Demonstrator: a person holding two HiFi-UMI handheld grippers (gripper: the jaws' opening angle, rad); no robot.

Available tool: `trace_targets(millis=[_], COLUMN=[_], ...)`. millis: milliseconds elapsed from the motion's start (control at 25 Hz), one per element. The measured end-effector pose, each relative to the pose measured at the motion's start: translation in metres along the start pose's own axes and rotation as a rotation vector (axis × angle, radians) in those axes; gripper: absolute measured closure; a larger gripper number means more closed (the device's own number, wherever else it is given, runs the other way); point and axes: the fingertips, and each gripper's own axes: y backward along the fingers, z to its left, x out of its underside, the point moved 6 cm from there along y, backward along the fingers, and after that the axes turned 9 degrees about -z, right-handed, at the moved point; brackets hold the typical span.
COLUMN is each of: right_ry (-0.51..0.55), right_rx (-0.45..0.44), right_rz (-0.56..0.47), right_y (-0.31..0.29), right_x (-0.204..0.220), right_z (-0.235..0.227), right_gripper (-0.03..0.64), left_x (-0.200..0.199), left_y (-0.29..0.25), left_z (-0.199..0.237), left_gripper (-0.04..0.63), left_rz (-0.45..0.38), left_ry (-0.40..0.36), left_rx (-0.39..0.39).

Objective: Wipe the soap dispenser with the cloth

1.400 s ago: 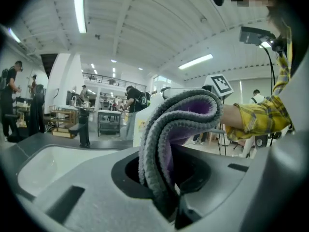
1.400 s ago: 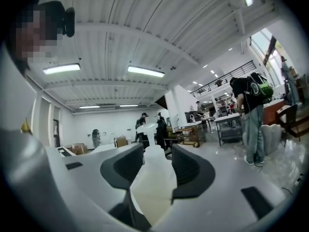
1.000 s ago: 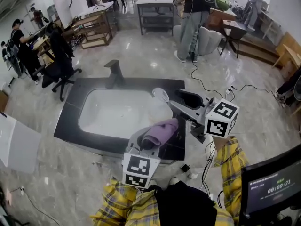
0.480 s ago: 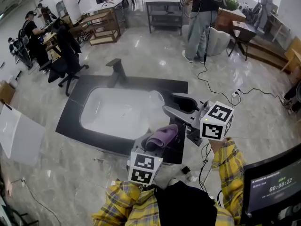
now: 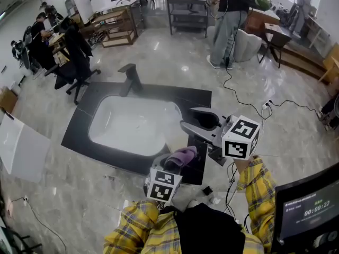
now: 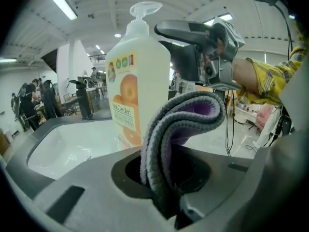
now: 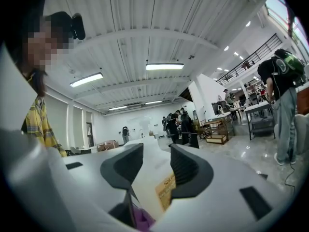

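The right gripper (image 7: 157, 166) has its jaws set wide, closed on the dispenser (image 6: 137, 81), which fills the gap between them with its orange label showing. The left gripper (image 6: 161, 187) is clamped on a folded purple cloth (image 6: 178, 124) that sticks up out of its jaws. The dispenser stands upright straight ahead of the left gripper, just beyond the cloth; I can't tell whether they touch. The white sink (image 5: 132, 126) lies past it, off to that gripper's left.
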Motion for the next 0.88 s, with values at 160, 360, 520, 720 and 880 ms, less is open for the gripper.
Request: trace_targets(millis=[160, 360, 520, 720, 880], right_ry=[-0.004, -0.007, -0.001, -0.018, -0.006], right_rx=[0.004, -0.001, -0.007, -0.02, -0.035], right_rz=[0.014, 0.014, 0.022, -0.006, -0.038], right_y=[0.003, 0.001, 0.001, 0.002, 0.003], right_x=[0.002, 0.007, 0.006, -0.001, -0.014], right_z=[-0.002, -0.007, -0.01, -0.015, -0.02], right_gripper=[0.456, 0.456, 0.456, 0.456, 0.456], left_x=[0.011, 0.025, 0.02, -0.029, -0.08], left_y=[-0.008, -0.012, -0.001, 0.04, 0.079], left_z=[-0.001, 0.004, -0.005, -0.031, -0.027], left_gripper=[0.523, 0.523, 0.523, 0.523, 0.523], left_rz=[0.061, 0.113, 0.11, -0.021, -0.18], left_ry=[-0.004, -0.012, 0.006, -0.008, 0.003], left_rx=[0.004, 0.004, 0.088, 0.215, 0.205])
